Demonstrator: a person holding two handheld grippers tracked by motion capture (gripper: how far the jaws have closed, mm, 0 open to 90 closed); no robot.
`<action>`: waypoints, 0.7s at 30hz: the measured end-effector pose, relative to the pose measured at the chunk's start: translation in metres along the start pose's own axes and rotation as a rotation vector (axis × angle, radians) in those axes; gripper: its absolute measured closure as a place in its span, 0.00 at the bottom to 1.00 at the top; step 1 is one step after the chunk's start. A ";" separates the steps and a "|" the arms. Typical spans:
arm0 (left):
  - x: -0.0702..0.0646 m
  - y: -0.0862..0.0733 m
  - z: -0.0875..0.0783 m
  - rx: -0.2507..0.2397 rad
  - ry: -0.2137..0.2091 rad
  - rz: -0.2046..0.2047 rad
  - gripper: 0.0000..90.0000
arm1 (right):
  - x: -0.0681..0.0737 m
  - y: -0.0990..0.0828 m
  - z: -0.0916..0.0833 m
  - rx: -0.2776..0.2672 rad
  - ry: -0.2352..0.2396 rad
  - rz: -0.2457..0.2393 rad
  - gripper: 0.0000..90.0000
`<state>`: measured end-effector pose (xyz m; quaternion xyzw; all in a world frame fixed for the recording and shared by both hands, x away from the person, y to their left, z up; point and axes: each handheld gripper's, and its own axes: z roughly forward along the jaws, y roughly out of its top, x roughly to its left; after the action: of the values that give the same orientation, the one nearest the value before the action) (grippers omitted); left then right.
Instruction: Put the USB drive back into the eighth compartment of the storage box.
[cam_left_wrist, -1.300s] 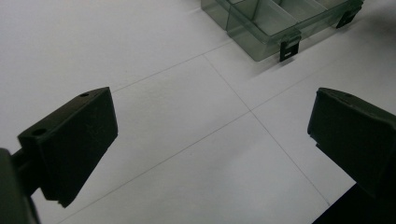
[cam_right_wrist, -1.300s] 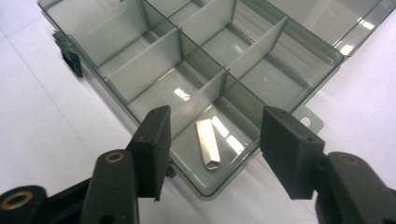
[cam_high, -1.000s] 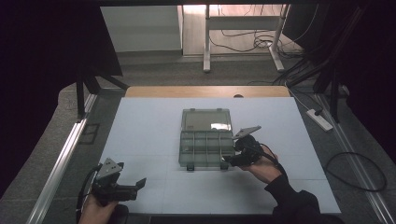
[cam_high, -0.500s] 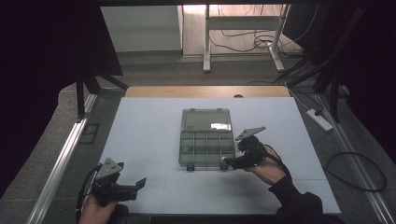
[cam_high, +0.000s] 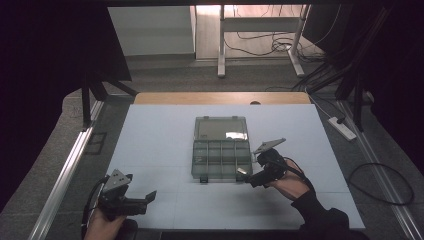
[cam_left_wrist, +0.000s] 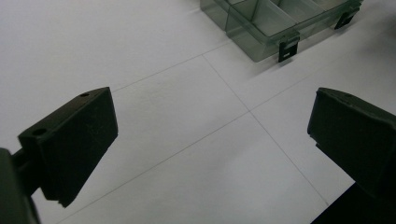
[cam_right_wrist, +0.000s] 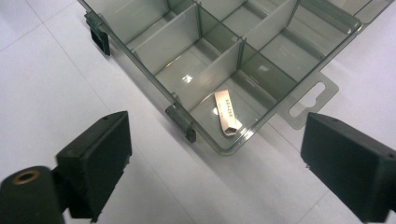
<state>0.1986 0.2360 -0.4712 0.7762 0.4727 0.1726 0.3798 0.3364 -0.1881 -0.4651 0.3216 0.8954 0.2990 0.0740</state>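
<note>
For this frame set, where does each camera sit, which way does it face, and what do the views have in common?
High view: fixed above the person's side, looking forward and down on the table; forearms, left gripper and right gripper enter from below.
Left gripper view: rides the left gripper, facing the table and a corner of the organizer box; its open jaws show.
Right gripper view: rides the right gripper, looking down at a metal USB stick lying in a corner compartment.
Shared: all three show the organizer box.

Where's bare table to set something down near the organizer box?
Bare white table lies left of the organizer box, and between it and the left claw. Its near-right corner is crowded by the right claw, open by the compartment holding the USB stick.
</note>
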 end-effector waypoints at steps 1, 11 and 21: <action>0.000 0.000 0.000 0.000 0.001 0.000 0.02 | 0.000 0.000 0.000 -0.001 0.000 -0.001 0.07; 0.000 0.000 0.000 -0.001 0.000 0.000 0.02 | 0.002 -0.005 -0.003 -0.024 -0.015 -0.014 0.02; 0.000 0.000 0.000 0.000 0.001 0.000 0.02 | 0.003 -0.008 -0.006 -0.026 -0.015 -0.035 0.03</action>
<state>0.1984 0.2363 -0.4713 0.7761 0.4728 0.1730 0.3798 0.3276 -0.1942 -0.4645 0.3070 0.8964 0.3068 0.0899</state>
